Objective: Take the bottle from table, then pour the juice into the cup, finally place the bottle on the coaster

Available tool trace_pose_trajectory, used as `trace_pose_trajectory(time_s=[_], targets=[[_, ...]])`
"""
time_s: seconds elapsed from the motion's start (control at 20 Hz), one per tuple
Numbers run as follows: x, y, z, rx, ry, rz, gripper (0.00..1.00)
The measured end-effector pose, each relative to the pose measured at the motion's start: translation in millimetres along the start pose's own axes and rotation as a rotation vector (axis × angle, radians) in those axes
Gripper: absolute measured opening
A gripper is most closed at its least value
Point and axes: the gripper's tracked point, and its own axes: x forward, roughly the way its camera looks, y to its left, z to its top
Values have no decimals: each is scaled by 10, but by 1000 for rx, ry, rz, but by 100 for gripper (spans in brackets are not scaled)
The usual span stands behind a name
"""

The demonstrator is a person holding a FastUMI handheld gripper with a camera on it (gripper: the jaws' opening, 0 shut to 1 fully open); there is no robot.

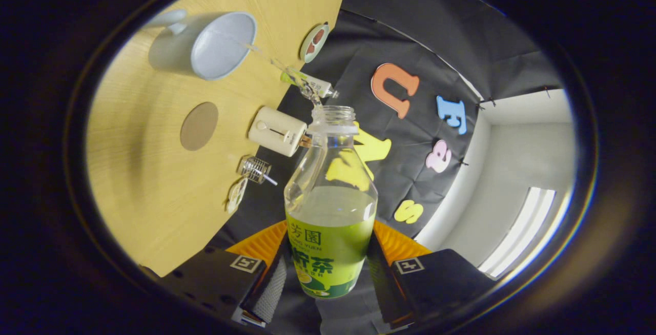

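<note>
The hand-held gripper [328, 273] is clamped on the bottle [330, 207], one finger pressed to each side of the labelled lower body. The bottle's long axis runs straight out ahead from between the fingers, open neck leading, and the whole thing is tipped over so that the bench [154, 181] stands almost like a wall off to one side.

From the open mouth a thin clear stream [277, 63] arcs away toward the cup [215, 43], which sits on the bench well beyond the neck with its opening facing the flow. The stream seems to reach the cup's rim and go in, so I would judge the pour to be under way, with a good part of the juice left in the bottle.

The round brown coaster [199, 126] lies on the bench between the cup and the fingers, nearer the bottle than the cup is, and bare. To get there the bottle must first be brought upright, then set base first onto that disc.

A small white box-like device [277, 131] and a little wire-caged piece [254, 169] lie close beside the coaster, worth steering clear of.
</note>
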Motion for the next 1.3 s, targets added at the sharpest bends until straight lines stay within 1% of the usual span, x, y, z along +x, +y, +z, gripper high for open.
trace_pose_trajectory(time_s=[0.35, 0.65, 0.75, 1.0, 1.05, 1.15, 1.3], targets=[[-16, -41, 22, -52, -12, -27, 79], [15, -130, 79, -121, -27, -57, 79], [16, -201, 132, -147, -45, -87, 79], [22, -285, 131, -210, -56, -116, 79], [29, -312, 128, -216, -59, -129, 79], [45, -331, 73, -229, -42, -125, 80], [53, -441, 128, -244, -53, -161, 80]])
